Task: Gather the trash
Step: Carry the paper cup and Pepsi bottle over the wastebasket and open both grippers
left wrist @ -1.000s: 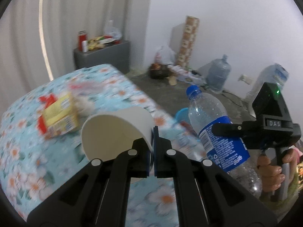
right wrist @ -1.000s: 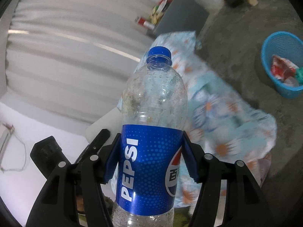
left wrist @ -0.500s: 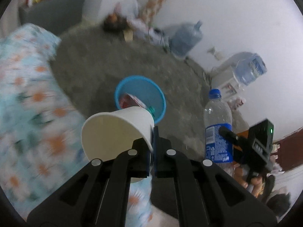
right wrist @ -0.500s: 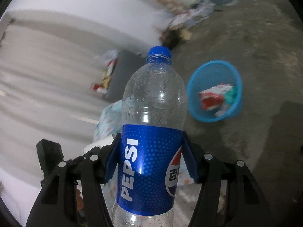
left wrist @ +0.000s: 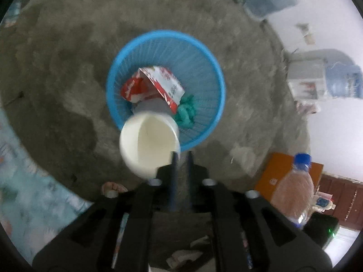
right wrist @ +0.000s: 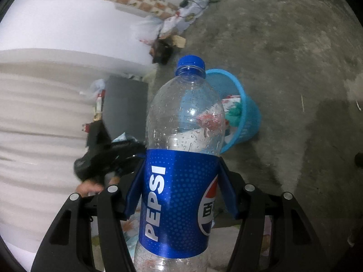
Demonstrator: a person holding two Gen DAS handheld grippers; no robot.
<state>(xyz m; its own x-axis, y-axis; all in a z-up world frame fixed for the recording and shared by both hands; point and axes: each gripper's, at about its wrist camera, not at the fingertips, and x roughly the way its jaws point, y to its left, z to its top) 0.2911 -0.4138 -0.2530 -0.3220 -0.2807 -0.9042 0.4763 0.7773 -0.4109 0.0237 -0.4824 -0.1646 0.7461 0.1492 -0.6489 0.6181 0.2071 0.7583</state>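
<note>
Paper cup: white, thin-walled, mouth toward the camera, hanging over the near rim of the blue basket, only partly above the opening. Left gripper pointing steeply down, jaws opening, cup wall at the left blue pad and no longer pinched. Could tip outward and land on the floor if released this close to the rim; light paper, likely to catch the lip and bounce. Could also cling to the pad for a moment and drop off line.

Plastic bottle: clear, ribbed, beaded with droplets inside, blue cap, glossy blue label. Clamped at the label between the right gripper pads, jaws spread wide around it. Smooth curved plastic, so liable to slip or twist if swung fast; tall enough to knock the basket over if dropped against its side.

Basket: slatted plastic, round, flared, lightweight by the look of it, already holding a red-and-white wrapper and something crumpled and green. Floor rough, mottled grey concrete. Flowered cloth at the left edge, blurred.
</note>
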